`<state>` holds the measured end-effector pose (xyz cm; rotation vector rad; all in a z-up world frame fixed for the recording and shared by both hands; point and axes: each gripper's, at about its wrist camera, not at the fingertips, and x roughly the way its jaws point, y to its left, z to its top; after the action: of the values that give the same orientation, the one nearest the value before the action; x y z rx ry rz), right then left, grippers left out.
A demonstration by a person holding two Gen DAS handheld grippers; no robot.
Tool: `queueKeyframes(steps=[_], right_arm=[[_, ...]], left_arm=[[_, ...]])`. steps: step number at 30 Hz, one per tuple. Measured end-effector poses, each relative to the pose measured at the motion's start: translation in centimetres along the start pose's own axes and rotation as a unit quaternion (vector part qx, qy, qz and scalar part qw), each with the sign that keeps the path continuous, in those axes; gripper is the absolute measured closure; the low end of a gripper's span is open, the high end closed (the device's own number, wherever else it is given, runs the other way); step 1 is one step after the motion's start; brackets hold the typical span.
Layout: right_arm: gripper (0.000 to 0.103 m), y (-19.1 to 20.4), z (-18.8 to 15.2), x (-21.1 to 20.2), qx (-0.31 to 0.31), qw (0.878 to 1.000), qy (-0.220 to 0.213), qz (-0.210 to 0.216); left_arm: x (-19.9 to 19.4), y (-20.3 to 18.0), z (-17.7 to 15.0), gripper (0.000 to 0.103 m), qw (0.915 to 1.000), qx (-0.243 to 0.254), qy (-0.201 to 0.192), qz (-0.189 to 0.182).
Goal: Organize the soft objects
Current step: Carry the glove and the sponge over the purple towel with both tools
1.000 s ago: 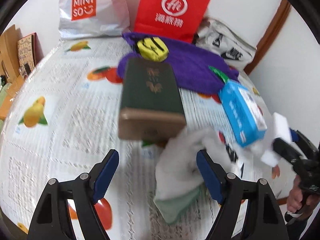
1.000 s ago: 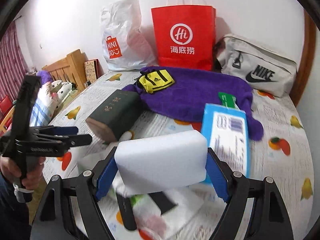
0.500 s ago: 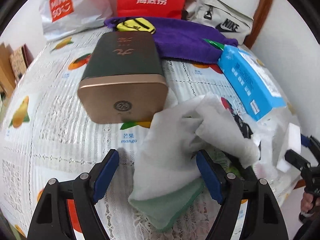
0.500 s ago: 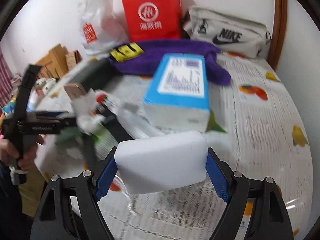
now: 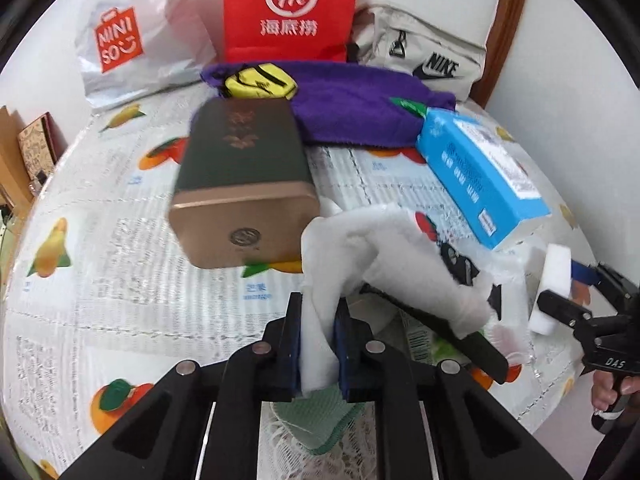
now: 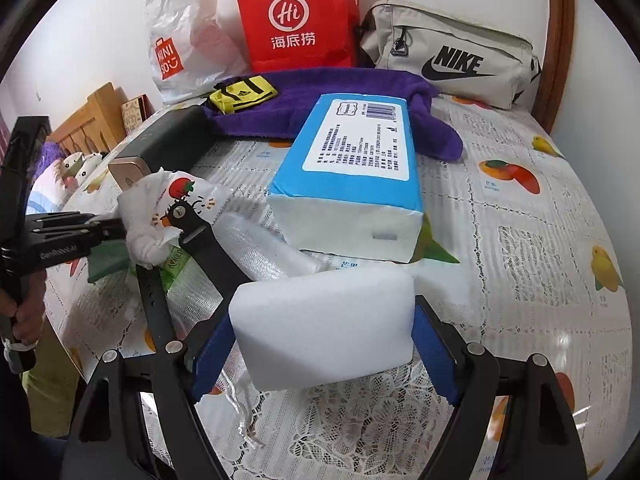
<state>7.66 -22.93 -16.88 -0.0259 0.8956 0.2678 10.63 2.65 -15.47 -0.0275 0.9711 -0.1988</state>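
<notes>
The left gripper (image 5: 318, 344) has just been closing, and its jaws now pinch a fold of the white cloth (image 5: 384, 264), which lay loose between open jaws a moment ago. The cloth sits near the table's front edge, just in front of the green tin (image 5: 244, 184). The right gripper (image 6: 320, 344) clasps the white sponge (image 6: 324, 328) above the front right of the table (image 6: 540, 240), lower than a second ago. Both soft things now look ready to carry. The fruit-print tablecloth is crowded: a tissue pack (image 6: 356, 176), a purple towel (image 5: 360, 108), and bags against the back wall.
</notes>
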Motion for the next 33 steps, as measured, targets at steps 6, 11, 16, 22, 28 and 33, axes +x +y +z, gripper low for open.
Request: queueKeyframes(steps=[6,11,16,22,28,33], right_arm=[[0.021,0.1,-0.1,-0.8,0.011,1.000,-0.013,0.005],[0.021,0.3,0.2,-2.1,0.013,1.000,-0.028,0.004],[0.021,0.4,0.7,-3.3,0.009,0.999,-0.041,-0.003],[0.021,0.2,1.3,-4.9,0.016,0.998,-0.059,-0.006],[0.021,0.5,2.3,-6.1,0.017,0.998,-0.067,-0.004],[0.021,0.9,3.5,-6.6,0.009,0.997,-0.072,0.000]], left_arm=[[-2.4,1.3,0.0,0.089,0.9994,-0.026,-0.022,0.010],[-4.3,2.2,0.0,0.089,0.9982,-0.040,-0.040,0.017],[-5.7,2.9,0.2,0.089,0.9966,-0.057,-0.056,0.019],[-6.8,3.6,0.9,0.089,0.9954,-0.071,-0.063,0.018],[-7.9,3.6,1.4,0.089,0.9946,-0.075,-0.070,0.016],[-8.5,3.6,2.2,0.089,0.9937,-0.080,-0.078,0.013]])
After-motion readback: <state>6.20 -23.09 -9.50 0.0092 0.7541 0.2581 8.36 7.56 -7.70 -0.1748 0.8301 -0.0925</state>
